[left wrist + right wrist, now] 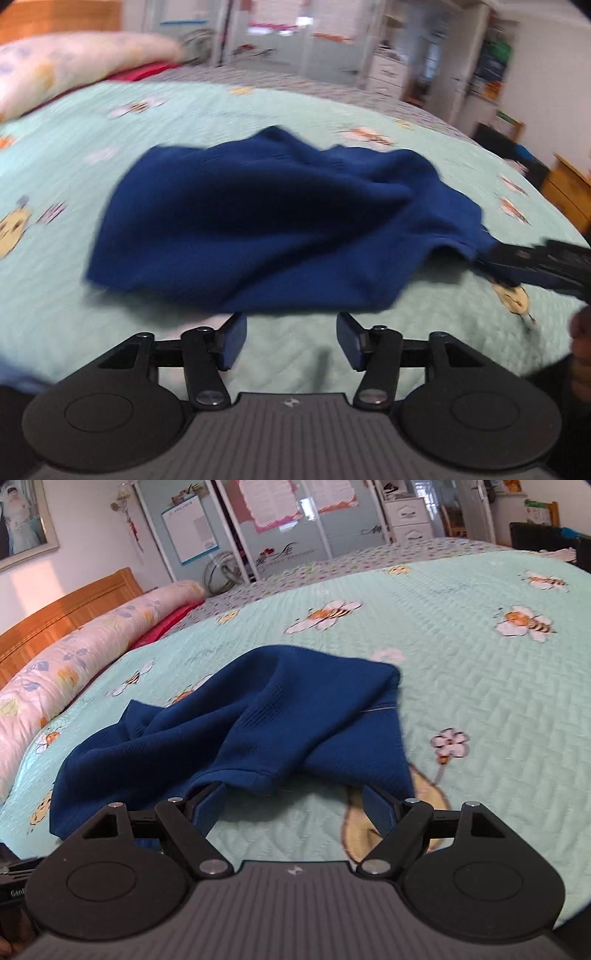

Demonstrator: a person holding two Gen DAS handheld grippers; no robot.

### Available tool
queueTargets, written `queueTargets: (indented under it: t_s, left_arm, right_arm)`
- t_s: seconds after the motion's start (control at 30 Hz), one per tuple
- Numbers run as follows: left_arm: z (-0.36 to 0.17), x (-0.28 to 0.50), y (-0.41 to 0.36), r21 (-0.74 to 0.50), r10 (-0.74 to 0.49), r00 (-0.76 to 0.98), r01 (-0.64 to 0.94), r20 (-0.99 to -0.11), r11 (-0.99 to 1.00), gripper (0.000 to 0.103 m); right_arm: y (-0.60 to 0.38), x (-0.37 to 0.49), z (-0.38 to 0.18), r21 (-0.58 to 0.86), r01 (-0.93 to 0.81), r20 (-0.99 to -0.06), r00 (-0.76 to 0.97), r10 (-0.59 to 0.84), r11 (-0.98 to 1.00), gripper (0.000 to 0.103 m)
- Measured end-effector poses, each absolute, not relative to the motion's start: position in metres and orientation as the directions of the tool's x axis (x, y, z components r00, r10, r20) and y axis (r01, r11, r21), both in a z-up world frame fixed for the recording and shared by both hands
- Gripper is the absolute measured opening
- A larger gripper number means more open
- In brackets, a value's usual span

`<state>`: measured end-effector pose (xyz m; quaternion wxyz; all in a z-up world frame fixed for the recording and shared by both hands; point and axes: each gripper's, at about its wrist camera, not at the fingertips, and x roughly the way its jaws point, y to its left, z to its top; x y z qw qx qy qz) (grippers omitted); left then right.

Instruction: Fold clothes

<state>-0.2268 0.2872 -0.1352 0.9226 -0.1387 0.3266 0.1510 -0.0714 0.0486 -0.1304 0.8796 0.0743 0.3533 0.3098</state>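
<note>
My left tongs [291, 341] stand with their blue pads apart and nothing between them, only bare quilt showing in the gap; the near hem of the blue garment [258, 225] lies just beyond the fingertips, not touched as far as I can tell. My right tongs [295, 810] are spread wider still, also empty between the pads; in the right wrist view the left pad sits right against the cloth's near edge and the right pad close beside a corner of it, though I cannot tell whether either truly touches. The blue garment [236, 738] lies rumpled on the bed, on a mint green quilt [480, 701] printed with bees and flowers. From the left wrist its long axis runs across my view, left to right, with the right end reaching the right tongs [535, 266], which show blurred at that edge of the frame. From the right wrist the same length runs from lower left up toward a squarer corner at upper right, with deep folds bunched through the middle and a ribbed hem facing me. Beyond it lie a floral bolster [66, 672] and a wooden headboard [62, 605].
</note>
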Motion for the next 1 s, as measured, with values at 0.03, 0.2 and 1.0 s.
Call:
queueTargets:
  t_s: [0.03, 0.2, 1.0]
  left_arm:
    - [-0.135, -0.222, 0.283, -0.141, 0.187, 0.741, -0.356, -0.645, 0.924, 0.060]
    - [-0.150, -0.209, 0.278, -0.073, 0.211, 0.749, -0.327, -0.628, 0.942, 0.060]
    - [-0.103, -0.183, 0.269, 0.334, 0.259, 0.881, -0.125, -0.395, 0.934, 0.060]
  right_arm:
    - [0.052, -0.069, -0.133, 0.360, -0.495, -0.579, 0.546, 0.605, 0.791, 0.081]
    - [0.071, -0.042, -0.146, 0.475, -0.447, -0.586, 0.482, 0.651, 0.759, 0.078]
    - [0.118, -0.047, 0.007, 0.633, -0.611, -0.126, 0.524, 0.842, 0.475, 0.006]
